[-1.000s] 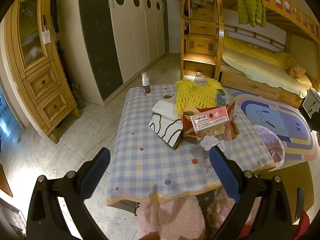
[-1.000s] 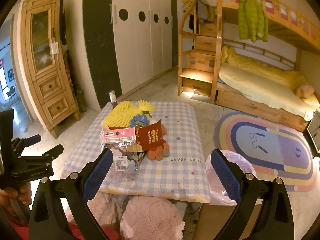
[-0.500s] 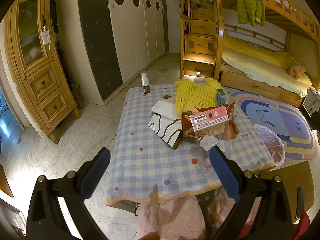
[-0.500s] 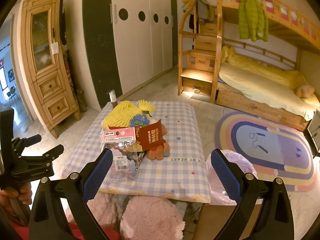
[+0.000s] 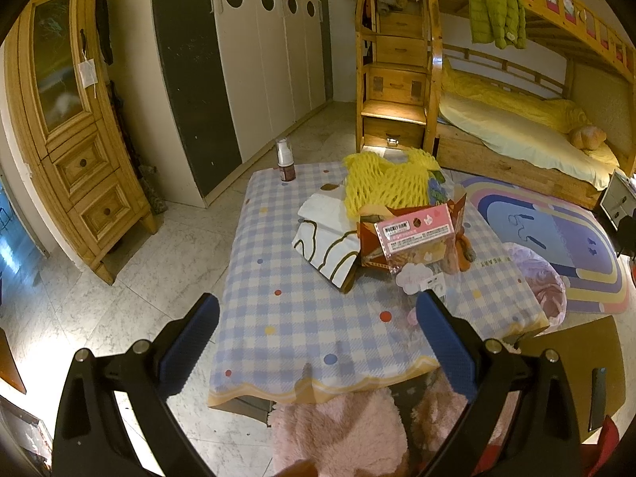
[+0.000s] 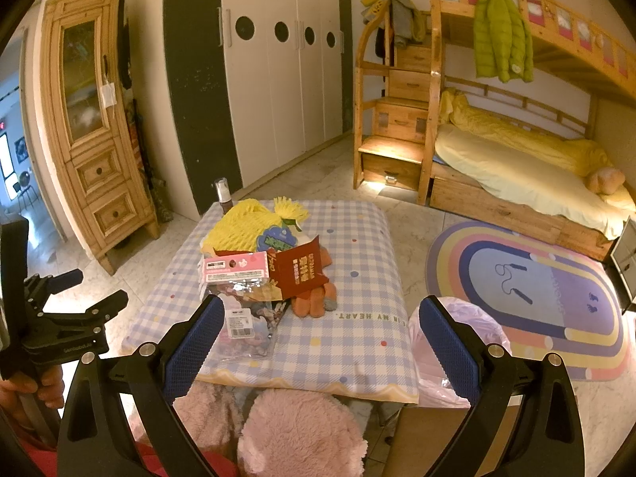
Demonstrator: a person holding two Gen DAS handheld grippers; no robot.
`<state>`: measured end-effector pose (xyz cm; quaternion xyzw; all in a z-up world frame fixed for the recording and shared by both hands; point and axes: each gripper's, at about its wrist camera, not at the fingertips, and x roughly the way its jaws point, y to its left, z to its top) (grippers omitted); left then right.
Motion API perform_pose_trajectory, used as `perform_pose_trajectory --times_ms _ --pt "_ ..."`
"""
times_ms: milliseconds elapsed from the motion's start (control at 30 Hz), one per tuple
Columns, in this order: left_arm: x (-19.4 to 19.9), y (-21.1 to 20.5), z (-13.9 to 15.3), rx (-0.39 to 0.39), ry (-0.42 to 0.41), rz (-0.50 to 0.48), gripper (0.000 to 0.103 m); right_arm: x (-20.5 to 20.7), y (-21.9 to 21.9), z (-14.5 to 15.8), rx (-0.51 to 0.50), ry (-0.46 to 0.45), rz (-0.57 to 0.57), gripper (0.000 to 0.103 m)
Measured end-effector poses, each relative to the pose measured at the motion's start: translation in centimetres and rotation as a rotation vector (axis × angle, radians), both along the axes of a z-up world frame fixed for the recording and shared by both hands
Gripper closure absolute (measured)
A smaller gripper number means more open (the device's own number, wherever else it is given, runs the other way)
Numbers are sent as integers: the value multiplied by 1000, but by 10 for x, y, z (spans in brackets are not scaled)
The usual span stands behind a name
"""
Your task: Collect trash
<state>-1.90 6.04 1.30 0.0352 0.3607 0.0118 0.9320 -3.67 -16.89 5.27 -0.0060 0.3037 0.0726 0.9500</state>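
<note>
Yellow netting [image 5: 387,189] tops table litter [image 6: 254,278].

Bunk bed [image 6: 516,167]; wardrobe [image 6: 278,79]; rug [image 6: 528,298]

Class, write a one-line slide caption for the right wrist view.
Open right gripper faces a checked table piled with wrappers: yellow foam net, pink packet, red packet; pink trash bag beside it.

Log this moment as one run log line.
stage: pre-grasp | left gripper: open | right gripper: open | pink-labelled clear wrapper: on checked table | pink bin bag: beside table
</note>
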Motion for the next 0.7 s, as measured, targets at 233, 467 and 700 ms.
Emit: perform_pose_trajectory --times_ms 233,467,700 --pt "6 -6 -38 -14 51 -44 7 13 -7 -28 -17 26 -26 6" --pt "20 -25 -70 2 77 -141 7 29 -12 -55 101 47 12 6" --pt "36 -38 -81 8 92 -154 7 41 -9 -71 29 63 13 6"
